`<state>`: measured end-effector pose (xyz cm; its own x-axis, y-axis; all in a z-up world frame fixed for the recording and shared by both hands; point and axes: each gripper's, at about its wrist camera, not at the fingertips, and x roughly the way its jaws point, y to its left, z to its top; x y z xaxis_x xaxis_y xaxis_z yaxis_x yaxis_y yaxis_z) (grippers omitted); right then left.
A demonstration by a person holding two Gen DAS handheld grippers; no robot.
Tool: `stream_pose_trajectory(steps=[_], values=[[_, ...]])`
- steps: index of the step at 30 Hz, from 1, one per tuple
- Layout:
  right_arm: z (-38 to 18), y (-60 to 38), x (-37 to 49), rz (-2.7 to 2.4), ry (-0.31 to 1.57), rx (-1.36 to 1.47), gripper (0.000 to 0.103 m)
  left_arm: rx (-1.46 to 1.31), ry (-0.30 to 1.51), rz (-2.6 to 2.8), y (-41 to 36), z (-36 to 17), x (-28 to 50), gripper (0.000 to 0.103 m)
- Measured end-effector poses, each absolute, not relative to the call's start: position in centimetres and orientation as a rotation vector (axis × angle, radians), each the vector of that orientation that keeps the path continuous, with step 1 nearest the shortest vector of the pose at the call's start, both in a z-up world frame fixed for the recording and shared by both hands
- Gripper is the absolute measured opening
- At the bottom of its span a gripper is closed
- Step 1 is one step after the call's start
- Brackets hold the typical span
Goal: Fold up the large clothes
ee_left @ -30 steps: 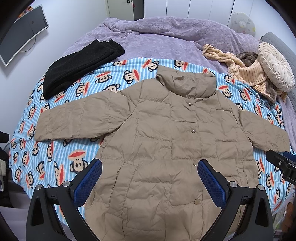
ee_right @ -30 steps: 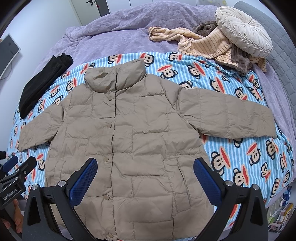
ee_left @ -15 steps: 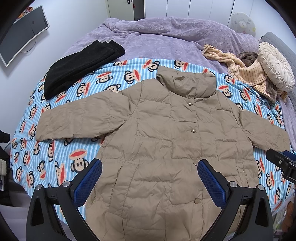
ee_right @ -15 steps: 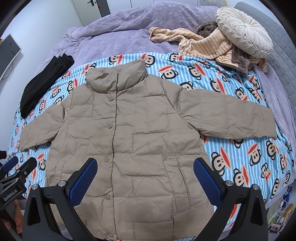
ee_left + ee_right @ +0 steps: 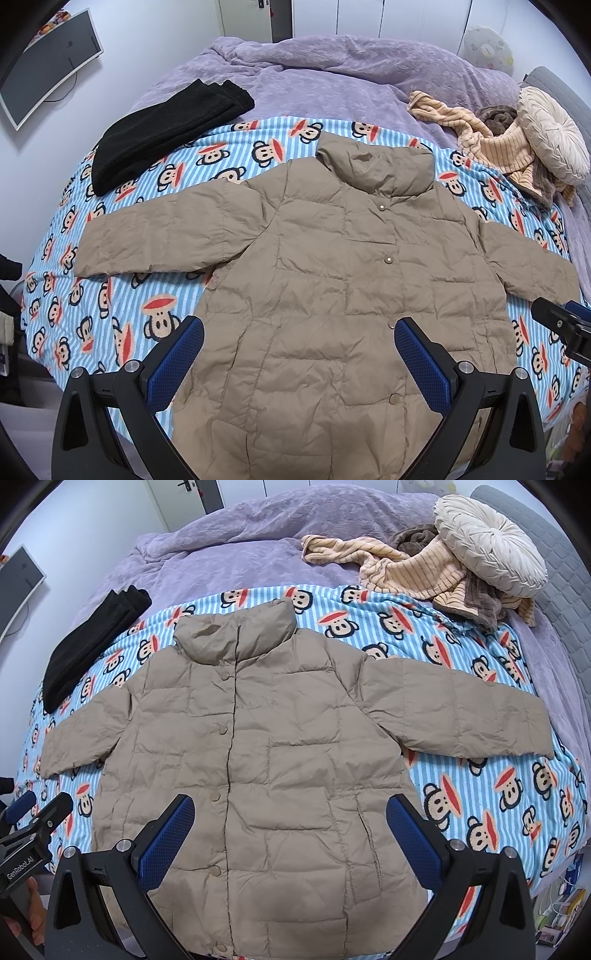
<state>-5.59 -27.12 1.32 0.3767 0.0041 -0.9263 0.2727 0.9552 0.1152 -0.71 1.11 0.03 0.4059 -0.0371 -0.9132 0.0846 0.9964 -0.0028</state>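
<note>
A: Right, item one: tan quilted puffer jacket with snap buttons [image 5: 332, 288]. Location?

B: Lying flat, front up, on the blue-and-white striped fleece blanket printed with cartoon monkey faces [image 5: 155, 288]. Collar points toward the far end of the bed, both sleeves spread out to the sides, front placket snapped closed.

A: Item two: left gripper, black frame with blue textured pads [image 5: 295, 354].

B: Jaws spread wide, nothing between them. It hangs over the lower half of the jacket; I cannot tell whether it touches the cloth.

A: Item three: right gripper, same build [image 5: 290, 829].

B: Also spread wide and empty, over the lower front near the hem. Its tip shows at the right edge of the left wrist view, near the sleeve cuff on that side.

A: Other bedding?

B: Lilac textured duvet [image 5: 332, 74], bunched at the far end beyond the striped blanket.

A: Other clothing?

B: Folded black fleece garment [image 5: 162, 129], left of the jacket, partly on the blanket and well apart from the sleeve. Peach striped ribbed knit [image 5: 410, 568], crumpled at the far right together with a brown plush piece.

A: Cushions?

B: Round cream pleated cushion [image 5: 487, 550], resting on the knit heap.

A: Wall fittings?

B: Curved monitor with a white edge [image 5: 48, 62], at upper left.
</note>
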Motion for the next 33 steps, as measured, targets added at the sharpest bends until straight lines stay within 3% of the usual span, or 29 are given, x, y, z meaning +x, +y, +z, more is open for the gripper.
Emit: stream_pose_trajectory(steps=[20,29,33], values=[[0.1,-26.5,-5.7,-0.157,1.190,0.296,0.103,-0.016,1.161,-0.096,2.6,-0.3,-0.9,0.103],[-3.0,-22.0,-4.6,-0.090,1.210,0.465,0.103,-0.113,1.237,-0.069,8.6,-4.3,1.4,0.103],[-5.8,-18.3,-3.0,-0.090,1.315,0.456,0.103,-0.157,1.264,-0.043,13.0,-6.9,3.1,0.103]])
